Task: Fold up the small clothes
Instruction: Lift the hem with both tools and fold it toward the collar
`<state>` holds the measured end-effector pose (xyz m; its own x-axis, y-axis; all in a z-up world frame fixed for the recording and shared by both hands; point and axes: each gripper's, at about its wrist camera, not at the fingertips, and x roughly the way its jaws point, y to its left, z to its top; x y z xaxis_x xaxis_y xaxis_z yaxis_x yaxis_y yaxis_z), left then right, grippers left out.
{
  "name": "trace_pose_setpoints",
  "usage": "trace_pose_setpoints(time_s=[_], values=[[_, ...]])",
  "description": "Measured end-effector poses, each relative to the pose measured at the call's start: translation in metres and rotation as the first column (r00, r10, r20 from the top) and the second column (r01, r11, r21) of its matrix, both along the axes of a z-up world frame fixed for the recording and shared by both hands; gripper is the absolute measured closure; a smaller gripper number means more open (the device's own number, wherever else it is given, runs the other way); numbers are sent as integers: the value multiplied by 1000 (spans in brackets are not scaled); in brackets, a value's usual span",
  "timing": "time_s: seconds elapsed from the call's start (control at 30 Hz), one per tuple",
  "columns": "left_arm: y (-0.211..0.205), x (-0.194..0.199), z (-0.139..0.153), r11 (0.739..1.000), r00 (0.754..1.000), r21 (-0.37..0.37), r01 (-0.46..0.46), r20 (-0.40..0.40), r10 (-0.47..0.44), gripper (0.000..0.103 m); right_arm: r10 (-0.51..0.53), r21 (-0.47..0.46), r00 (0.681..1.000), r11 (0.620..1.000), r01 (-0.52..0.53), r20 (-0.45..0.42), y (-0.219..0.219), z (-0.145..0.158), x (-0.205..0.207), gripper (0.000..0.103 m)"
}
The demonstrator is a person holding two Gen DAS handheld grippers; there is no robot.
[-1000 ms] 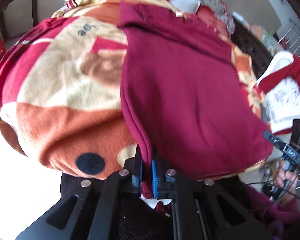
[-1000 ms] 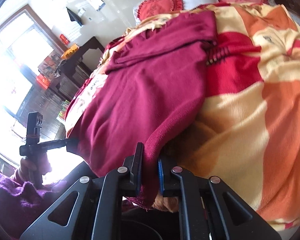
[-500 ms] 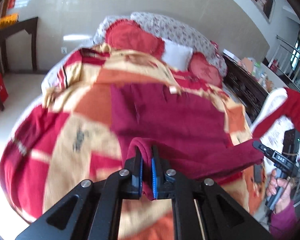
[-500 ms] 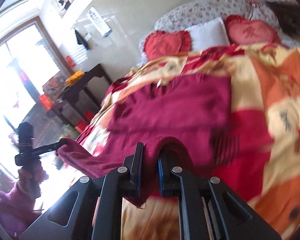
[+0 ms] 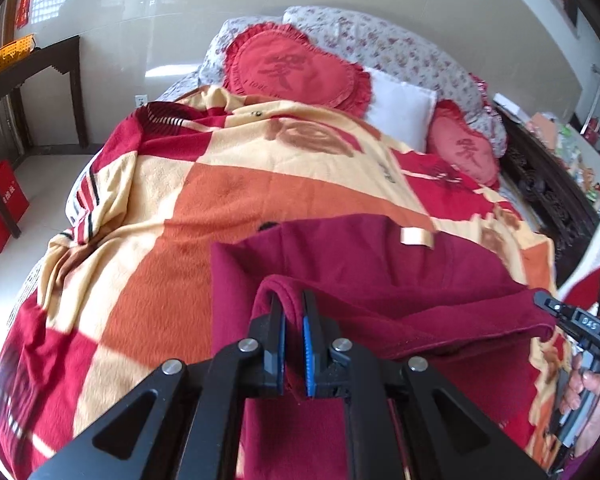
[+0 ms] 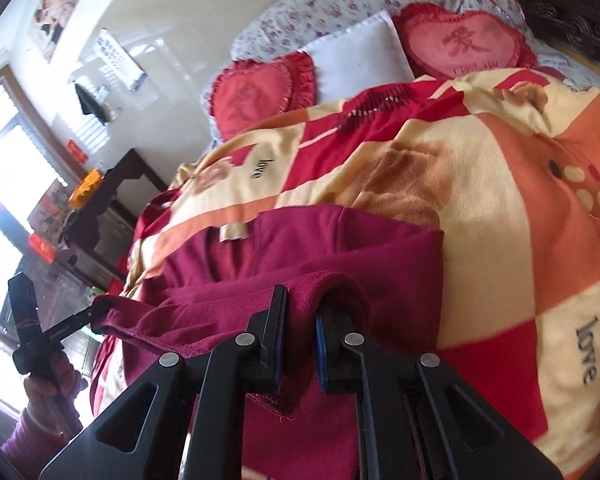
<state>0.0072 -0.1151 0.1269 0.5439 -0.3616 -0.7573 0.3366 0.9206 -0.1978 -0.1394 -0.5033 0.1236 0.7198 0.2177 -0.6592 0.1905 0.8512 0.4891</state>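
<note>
- Here, left gripper [image 5: 293,320]: clenched on a raised fold of the maroon garment [image 5: 380,280], which lies on the blanket [image 5: 228,208] at the near end of the bed.
- Right gripper [image 6: 302,320]: likewise clamped on the garment's lifted hem [image 6: 228,320], at 6 o'clock in its own view.
- Left view only: the opposite gripper entering at 3 o'clock with the holding hand [image 5: 584,396] below it; a red-and-white cloth at the right edge.
- Right view only: the opposite gripper at 9 o'clock, a bright window [image 6: 4,152], a framed photo [image 6: 54,12] on the wall.
- Pale label [image 5: 417,237] at the garment's far edge, at 12 o'clock from the left gripper.
- Hidden: the garment's near portion passes under both gripper frames; its overall shape cannot be told.
- Surface: checked orange, cream and red fleece blanket.
- Room: two red heart cushions [image 5: 296,68] flanking a white pillow [image 5: 400,108], floral headboard, dark side table [image 5: 32,64].
</note>
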Motion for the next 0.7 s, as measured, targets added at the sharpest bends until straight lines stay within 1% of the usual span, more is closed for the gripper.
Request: trace_pose_setpoints(time_s=[0.07, 0.1, 0.17, 0.2, 0.23, 0.27, 0.3, 0.33, 0.37, 0.4, 0.43, 0.5, 0.57, 0.6, 0.67, 0.7], values=[[-3, 15, -10, 1000, 1000, 2, -15, -23, 15, 95, -6, 19, 1000, 1000, 6, -13, -4, -7, 17, 103], [-3, 23, -16, 1000, 999, 0, -27, -45, 27, 91, -8, 28, 1000, 1000, 9, -22, -6, -11, 24, 103], [-1, 34, -24, 999, 995, -27, -41, -95, 39, 87, -7, 60, 999, 998, 10, -43, -9, -18, 37, 102], [1, 38, -27, 998, 992, -41, -43, -124, 37, 82, -4, 71, 998, 997, 8, -55, -11, -19, 41, 99], [3, 39, -27, 998, 990, -55, -37, -138, 29, 71, -13, 82, 999, 996, 17, -48, -14, -18, 40, 96], [5, 39, -26, 997, 989, -72, -26, -144, 15, 62, -42, 93, 999, 995, 43, -13, -18, -13, 32, 93], [8, 36, -20, 997, 992, -72, -29, -126, 20, 35, -79, 98, 996, 992, 76, 29, -23, -7, 21, 88], [12, 33, -14, 997, 995, -70, -45, -95, 38, 21, -106, 97, 993, 990, 100, 56, -26, -2, 12, 88], [17, 28, -7, 994, 997, -85, -61, -56, 57, 19, -122, 88, 990, 989, 116, 73, -29, 3, 3, 88], [22, 24, 0, 992, 998, -111, -58, -26, 56, 17, -122, 65, 989, 991, 116, 85, -30, 8, -7, 88], [25, 21, 5, 991, 999, -124, -46, -10, 45, 17, -98, 24, 990, 995, 96, 97, -25, 12, -15, 90], [26, 17, 7, 993, 999, -108, -39, -2, 39, 17, -35, -43, 996, 998, 39, 85, -10, 13, -21, 98], [21, 14, 2, 995, 1000, -98, -26, -4, 25, 17, 32, -110, 999, 994, -27, 43, 12, 7, -16, 98], [15, 15, -4, 997, 1000, -73, -16, -16, 15, 17, 50, -126, 998, 991, -45, 36, 18, 5, -13, 99], [2, 20, -18, 1000, 999, -9, -25, -41, 25, 17, 77, -158, 997, 985, -72, 28, 32, 2, 7, 98], [-3, 24, -22, 1000, 998, -5, -30, -48, 30, 17, 80, -161, 996, 984, -75, 28, 35, 0, 14, 98]])
